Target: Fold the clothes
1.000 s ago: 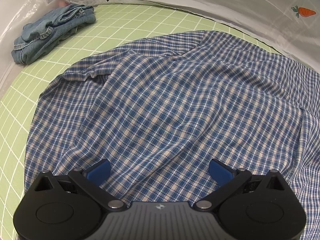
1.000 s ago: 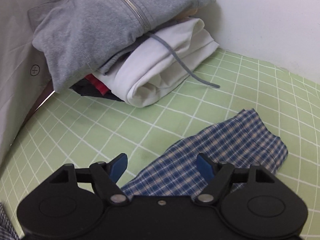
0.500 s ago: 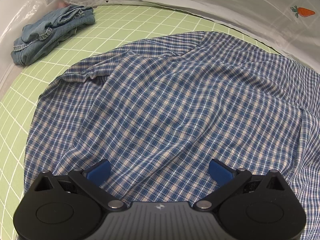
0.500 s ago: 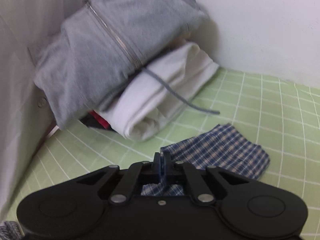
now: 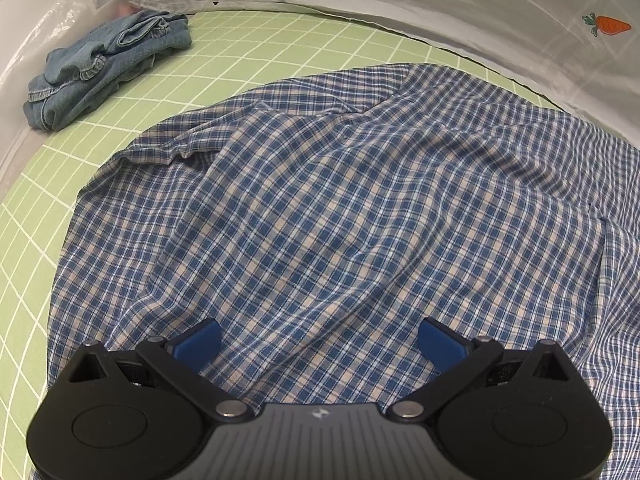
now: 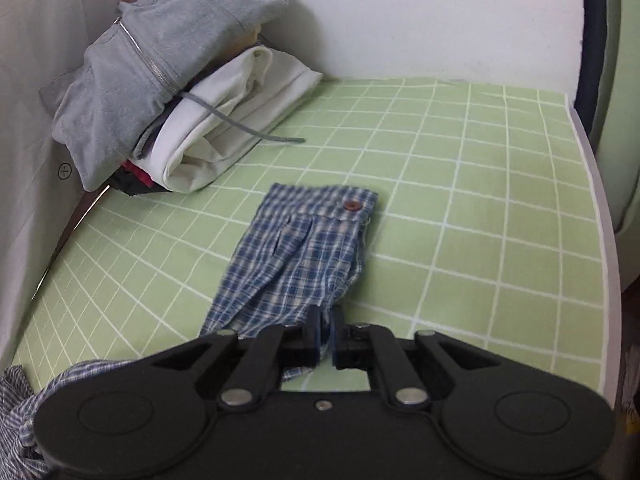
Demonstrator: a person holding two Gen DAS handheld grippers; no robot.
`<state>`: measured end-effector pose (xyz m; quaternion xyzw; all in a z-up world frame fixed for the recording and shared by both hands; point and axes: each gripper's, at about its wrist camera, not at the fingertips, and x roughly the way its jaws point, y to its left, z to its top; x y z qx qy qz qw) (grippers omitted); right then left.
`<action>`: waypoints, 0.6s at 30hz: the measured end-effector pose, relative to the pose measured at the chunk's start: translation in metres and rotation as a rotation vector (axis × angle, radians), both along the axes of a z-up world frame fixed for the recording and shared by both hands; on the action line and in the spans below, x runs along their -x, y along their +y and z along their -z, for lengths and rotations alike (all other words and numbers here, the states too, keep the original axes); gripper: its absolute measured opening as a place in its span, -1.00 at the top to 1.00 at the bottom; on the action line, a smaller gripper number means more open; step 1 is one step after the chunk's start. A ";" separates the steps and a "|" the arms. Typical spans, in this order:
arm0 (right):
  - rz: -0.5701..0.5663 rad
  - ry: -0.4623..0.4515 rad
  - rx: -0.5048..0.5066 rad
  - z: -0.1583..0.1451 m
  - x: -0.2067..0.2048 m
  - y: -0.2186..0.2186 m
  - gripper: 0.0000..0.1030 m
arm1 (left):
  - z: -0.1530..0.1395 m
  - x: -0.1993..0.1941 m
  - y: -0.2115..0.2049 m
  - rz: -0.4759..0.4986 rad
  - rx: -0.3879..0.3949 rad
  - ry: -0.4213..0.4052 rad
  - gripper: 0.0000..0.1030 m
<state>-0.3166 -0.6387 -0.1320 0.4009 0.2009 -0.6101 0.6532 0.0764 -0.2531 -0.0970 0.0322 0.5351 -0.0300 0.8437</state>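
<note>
Right gripper (image 6: pixel 326 334) has swung right since the earlier frame, jaws clamped on the plaid shirt (image 5: pixel 340 220) sleeve (image 6: pixel 304 252); cuff lies far of it on green mat (image 6: pixel 480 200); probably lifted slightly; left gripper (image 5: pixel 320 340) spread wide over shirt body; jeans (image 5: pixel 104 68) far left.

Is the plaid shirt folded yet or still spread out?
Still spread out. The plaid shirt lies wrinkled across the green mat, no neat fold showing. Its sleeve stretches flat, pinched in the right claw.
</note>
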 end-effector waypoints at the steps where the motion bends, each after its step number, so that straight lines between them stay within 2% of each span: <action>1: 0.004 -0.012 0.003 0.000 0.002 0.001 0.48 | 0.001 0.000 0.000 0.000 0.000 0.001 -1.00; 2: 0.009 -0.041 0.008 -0.003 0.004 -0.003 0.30 | 0.001 0.000 0.000 0.000 0.000 0.002 -1.00; 3: 0.019 -0.079 0.012 -0.004 0.006 -0.008 0.00 | 0.002 0.000 0.000 0.000 0.000 0.002 -1.00; 5: 0.040 -0.140 0.005 -0.005 0.008 -0.021 -0.10 | 0.002 0.000 0.000 -0.001 0.000 0.002 -1.00; 7: 0.056 -0.147 -0.033 -0.002 0.006 -0.033 -0.17 | 0.002 0.001 0.000 -0.004 0.000 -0.001 -1.00; 11: 0.087 -0.059 -0.054 0.001 0.003 -0.044 -0.22 | 0.003 0.003 0.000 -0.011 0.001 -0.007 -1.00; 13: 0.068 0.008 -0.029 0.001 0.000 -0.051 -0.45 | 0.004 0.002 0.000 -0.012 0.000 -0.007 -1.00; 15: 0.033 0.071 -0.003 0.003 -0.003 -0.062 -0.54 | 0.004 0.002 -0.001 -0.012 0.000 -0.005 -1.00; 18: 0.018 0.101 -0.025 0.010 -0.006 -0.085 -0.55 | 0.004 0.001 -0.002 -0.009 -0.001 0.000 -1.00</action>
